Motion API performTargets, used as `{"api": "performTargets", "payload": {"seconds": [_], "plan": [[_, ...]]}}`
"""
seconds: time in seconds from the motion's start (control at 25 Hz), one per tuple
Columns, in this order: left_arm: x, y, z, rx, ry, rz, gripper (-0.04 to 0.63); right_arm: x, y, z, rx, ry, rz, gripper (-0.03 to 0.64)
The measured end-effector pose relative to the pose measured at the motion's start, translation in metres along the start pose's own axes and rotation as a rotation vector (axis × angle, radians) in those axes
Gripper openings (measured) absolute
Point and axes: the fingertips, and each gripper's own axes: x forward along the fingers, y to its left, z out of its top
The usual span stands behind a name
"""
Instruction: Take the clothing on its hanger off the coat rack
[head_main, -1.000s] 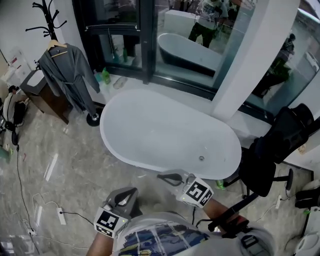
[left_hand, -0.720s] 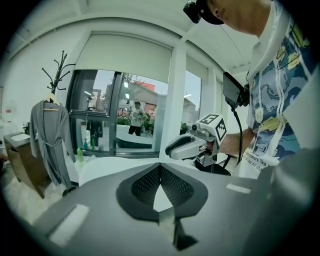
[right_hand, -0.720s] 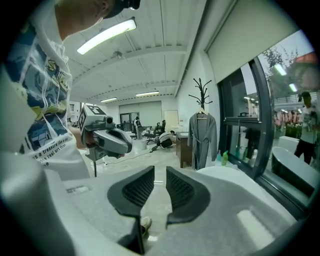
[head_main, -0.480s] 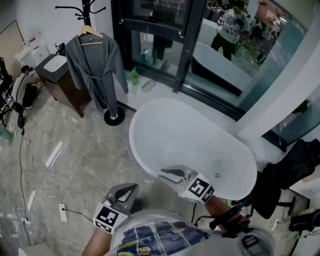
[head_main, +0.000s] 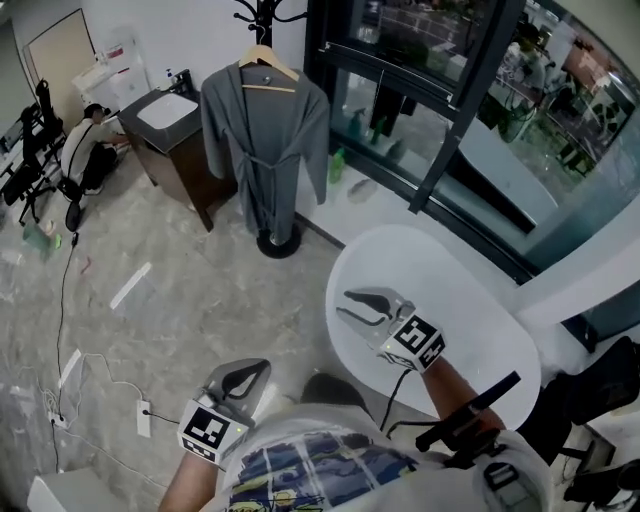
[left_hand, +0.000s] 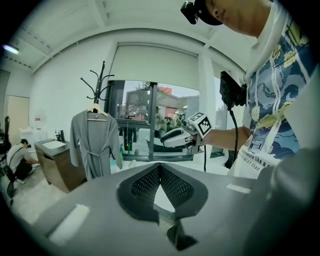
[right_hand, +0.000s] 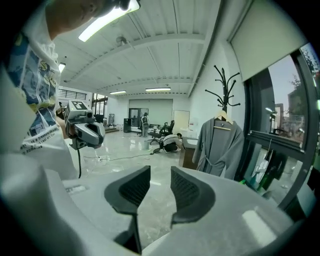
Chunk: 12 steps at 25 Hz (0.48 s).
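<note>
Grey robe (head_main: 265, 150) is hanging by its hanger (head_main: 262, 58) on a coat rack (head_main: 278, 244), hiding its pole, well ahead of both grippers. Right hand-held gripper (head_main: 345, 303) is opening, empty; left hand-held gripper (head_main: 258, 368) is sitting closed, empty.

White T-shirt with blue wave print (left_hand: 278, 107): partial black lettering near hem, "like a" / "ter than". Nothing else legible.

looks like a bathroom mock-up inside an open office or lab: freestanding white bathtub (head_main: 470, 300), dark vanity (head_main: 170, 120) with basin, grey robe (head_main: 265, 130) on a coat rack (head_main: 262, 15), marble-look floor (head_main: 190, 290); beyond, office chairs (right_hand: 159, 132), ceiling strip lights (right_hand: 105, 17), loose cables (head_main: 60, 300) underfoot.
</note>
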Motion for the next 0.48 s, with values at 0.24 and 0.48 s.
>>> {"api": "performTargets", "payload": {"seconds": [0.24, 0.48], "plan": [[0.002, 0.079, 0.009, -0.056, -0.017, 0.098, 0.003, 0.075, -0.116, 0.025, -0.072, 0.078, -0.020, 0.184], [0.023, 0.159, 0.045, -0.072, -0.070, 0.169, 0.003, 0.147, -0.267, 0.070, -0.148, 0.137, -0.080, 0.216]]}}
